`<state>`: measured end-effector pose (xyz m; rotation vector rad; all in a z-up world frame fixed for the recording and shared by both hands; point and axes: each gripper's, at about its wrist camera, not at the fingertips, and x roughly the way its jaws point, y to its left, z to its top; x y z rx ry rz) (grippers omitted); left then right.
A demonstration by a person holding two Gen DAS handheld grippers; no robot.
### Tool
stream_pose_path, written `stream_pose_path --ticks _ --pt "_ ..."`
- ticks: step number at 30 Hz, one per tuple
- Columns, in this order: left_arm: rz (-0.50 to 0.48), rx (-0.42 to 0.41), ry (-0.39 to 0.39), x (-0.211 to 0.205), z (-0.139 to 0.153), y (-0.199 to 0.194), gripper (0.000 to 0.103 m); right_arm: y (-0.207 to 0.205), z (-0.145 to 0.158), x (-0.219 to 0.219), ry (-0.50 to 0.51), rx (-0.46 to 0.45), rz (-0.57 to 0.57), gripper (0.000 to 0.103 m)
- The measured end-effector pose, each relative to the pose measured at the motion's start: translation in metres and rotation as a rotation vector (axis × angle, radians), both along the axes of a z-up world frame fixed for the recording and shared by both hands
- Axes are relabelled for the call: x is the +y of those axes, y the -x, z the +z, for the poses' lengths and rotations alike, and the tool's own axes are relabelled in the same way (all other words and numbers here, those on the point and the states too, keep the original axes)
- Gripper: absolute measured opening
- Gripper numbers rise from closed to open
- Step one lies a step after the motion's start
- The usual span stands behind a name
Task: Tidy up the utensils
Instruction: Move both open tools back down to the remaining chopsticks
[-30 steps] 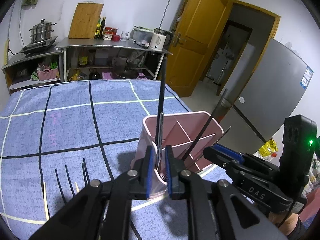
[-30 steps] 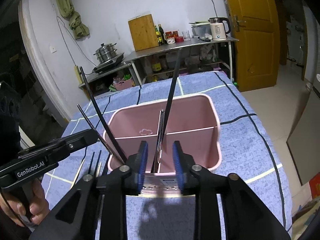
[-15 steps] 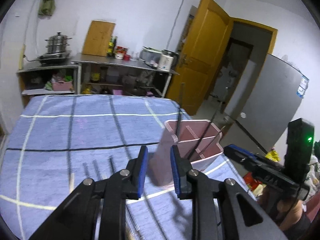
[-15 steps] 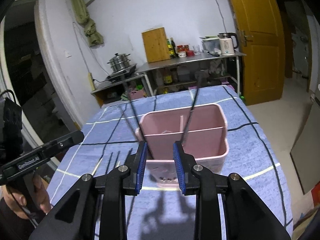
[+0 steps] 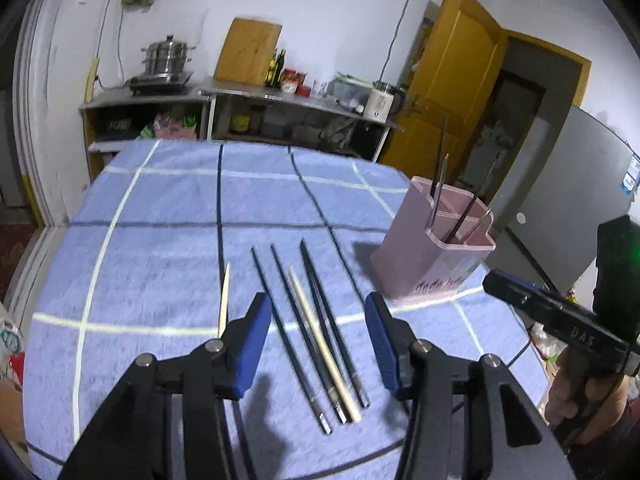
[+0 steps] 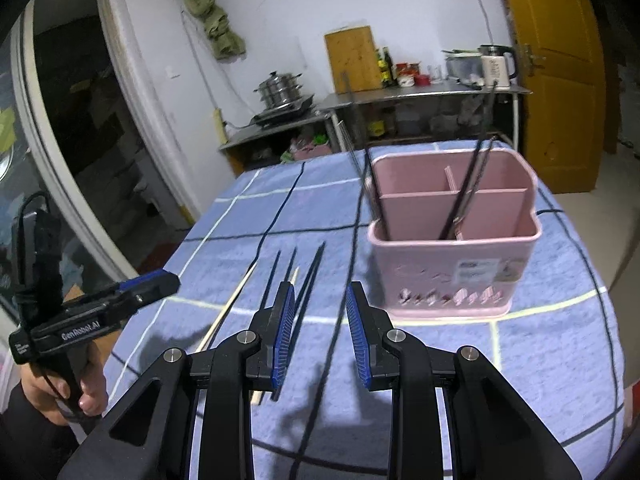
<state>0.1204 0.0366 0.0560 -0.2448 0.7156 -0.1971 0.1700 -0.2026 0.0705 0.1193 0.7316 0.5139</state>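
Note:
A pink divided utensil holder (image 5: 432, 264) stands on the blue checked cloth, with several dark chopsticks leaning in it; it also shows in the right wrist view (image 6: 452, 256). Several black chopsticks (image 5: 286, 328) and a pale one (image 5: 320, 340) lie side by side on the cloth, with a second pale chopstick (image 5: 225, 300) to their left. My left gripper (image 5: 316, 340) is open and empty above the loose chopsticks. My right gripper (image 6: 320, 330) is open and empty, above the near ends of the loose chopsticks (image 6: 308, 280), left of and nearer than the holder.
The cloth-covered table (image 5: 160, 240) ends near the holder on the right. Behind it stand steel shelves (image 5: 240, 112) with a steamer pot, cutting board and kettle. A yellow door (image 5: 452, 92) and grey fridge (image 5: 560, 184) are at the right.
Both grippers pulled back from the holder and opened wider. The left one let go of a dark chopstick into the holder and swung left over the loose chopsticks.

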Motion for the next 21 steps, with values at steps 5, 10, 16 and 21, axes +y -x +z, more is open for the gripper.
stream_pose_path --ticks 5,10,16,21 --pt "0.001 0.034 0.002 0.003 -0.013 0.002 0.042 -0.001 -0.008 0.014 0.01 0.018 0.025 0.028" --pt "0.016 0.06 -0.002 0.007 -0.024 -0.002 0.039 -0.002 -0.017 0.027 0.032 0.031 0.046 0.028" --pt "0.042 0.101 -0.027 0.018 -0.039 -0.017 0.037 -0.007 -0.029 0.042 0.061 0.051 0.057 0.023" --pt "0.05 0.144 -0.062 0.024 -0.055 -0.037 0.036 -0.018 -0.04 0.059 0.085 0.071 0.076 0.018"
